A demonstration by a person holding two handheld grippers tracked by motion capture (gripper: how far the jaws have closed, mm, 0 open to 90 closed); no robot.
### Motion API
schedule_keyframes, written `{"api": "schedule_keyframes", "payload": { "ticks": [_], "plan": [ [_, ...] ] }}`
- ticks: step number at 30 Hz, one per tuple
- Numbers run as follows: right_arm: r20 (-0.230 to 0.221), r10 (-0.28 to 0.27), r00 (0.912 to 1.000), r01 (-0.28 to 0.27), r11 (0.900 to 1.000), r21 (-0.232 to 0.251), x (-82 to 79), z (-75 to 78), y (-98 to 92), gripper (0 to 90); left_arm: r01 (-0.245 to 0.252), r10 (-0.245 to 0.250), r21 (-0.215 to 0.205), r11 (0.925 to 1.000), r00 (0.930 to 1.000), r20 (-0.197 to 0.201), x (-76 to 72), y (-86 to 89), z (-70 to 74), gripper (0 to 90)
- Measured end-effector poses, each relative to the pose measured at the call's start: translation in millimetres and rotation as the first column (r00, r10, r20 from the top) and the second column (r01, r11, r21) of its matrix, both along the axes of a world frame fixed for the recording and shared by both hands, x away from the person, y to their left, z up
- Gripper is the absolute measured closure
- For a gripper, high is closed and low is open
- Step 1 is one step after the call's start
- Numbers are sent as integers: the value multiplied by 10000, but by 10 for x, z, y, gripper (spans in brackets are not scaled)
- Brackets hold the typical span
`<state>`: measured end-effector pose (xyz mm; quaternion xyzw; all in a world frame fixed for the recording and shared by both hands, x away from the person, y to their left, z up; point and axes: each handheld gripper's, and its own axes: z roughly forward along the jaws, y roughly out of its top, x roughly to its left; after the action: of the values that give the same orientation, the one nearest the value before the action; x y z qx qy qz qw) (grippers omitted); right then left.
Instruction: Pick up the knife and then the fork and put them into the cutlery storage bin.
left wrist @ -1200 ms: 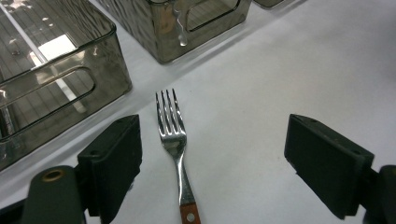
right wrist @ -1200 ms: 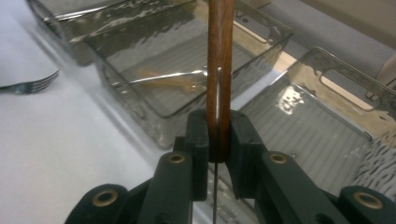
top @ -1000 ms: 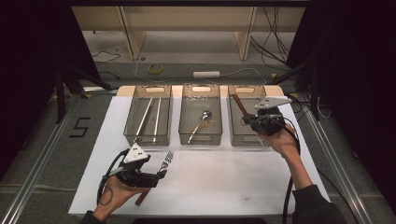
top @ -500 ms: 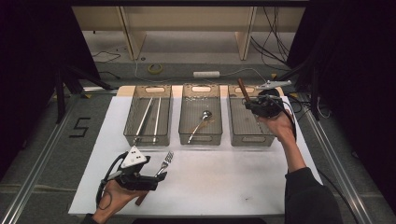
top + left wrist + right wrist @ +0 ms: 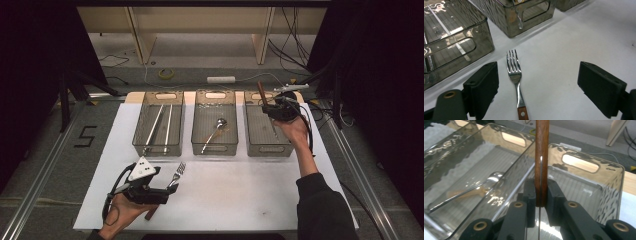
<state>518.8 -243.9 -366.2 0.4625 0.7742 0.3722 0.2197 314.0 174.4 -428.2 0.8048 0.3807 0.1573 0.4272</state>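
Setting: a dark room with cables on the floor; a tabletop (image 5: 60,165) carried a white mat (image 5: 235,200) and three clear bins in a row along the mat's far edge.
Left bin (image 5: 159,125): held two long thin utensils, lying lengthwise.
Middle bin (image 5: 215,125): held one spoon (image 5: 215,132), bowl toward the far end.
Right bin (image 5: 267,131): the right gripper (image 5: 274,107) hovered over its far end; what lay inside could not be made out.
Right gripper: its fingers (image 5: 530,195) were nearly closed, clamped on either side of a wooden handle (image 5: 541,157) that stood up between them; in the high view that handle stuck up and away from the gripper. In the right gripper view a thin metal edge ran down the handle's middle, so it looked like a wood-handled utensil, kind uncertain.
Left gripper (image 5: 165,192): rested near the mat's front edge, fingers (image 5: 482,87) spread wide and touching nothing.
Fork (image 5: 515,82): lay flat on the mat between the left gripper's open fingers, tines pointing toward the bins, wooden handle toward the gripper; not gripped.
Progress: judged partway through sorting cutlery into the bins. Two bins already held pieces, the held utensil appeared about to go into the right bin, and the fork remained to be picked up and placed.
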Motion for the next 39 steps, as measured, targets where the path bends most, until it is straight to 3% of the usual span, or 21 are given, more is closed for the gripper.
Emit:
{"api": "schedule_keyframes", "payload": {
  "ticks": [5, 26, 30, 39],
  "plan": [
    [-155, -231, 9996, 234, 9995, 226, 55, -60, 13, 806, 21, -21, 54, 10000, 10000, -77, 1, -6, -8, 164],
    [-872, -735, 9935, 759, 9968, 246, 118, -403, 146, 799, 37, -33, 157, 9999, 9997, -251, 11, -13, -29, 161],
    [-1033, -856, 9910, 907, 9948, 455, 130, -436, 148, 793, 65, -60, 169, 9998, 9996, -258, 12, -16, -32, 160],
    [-1381, -1022, 9851, 1081, 9935, 361, 144, -466, 165, 706, 77, -71, 209, 9998, 9996, -283, 14, -17, -33, 159]
  ]
}}
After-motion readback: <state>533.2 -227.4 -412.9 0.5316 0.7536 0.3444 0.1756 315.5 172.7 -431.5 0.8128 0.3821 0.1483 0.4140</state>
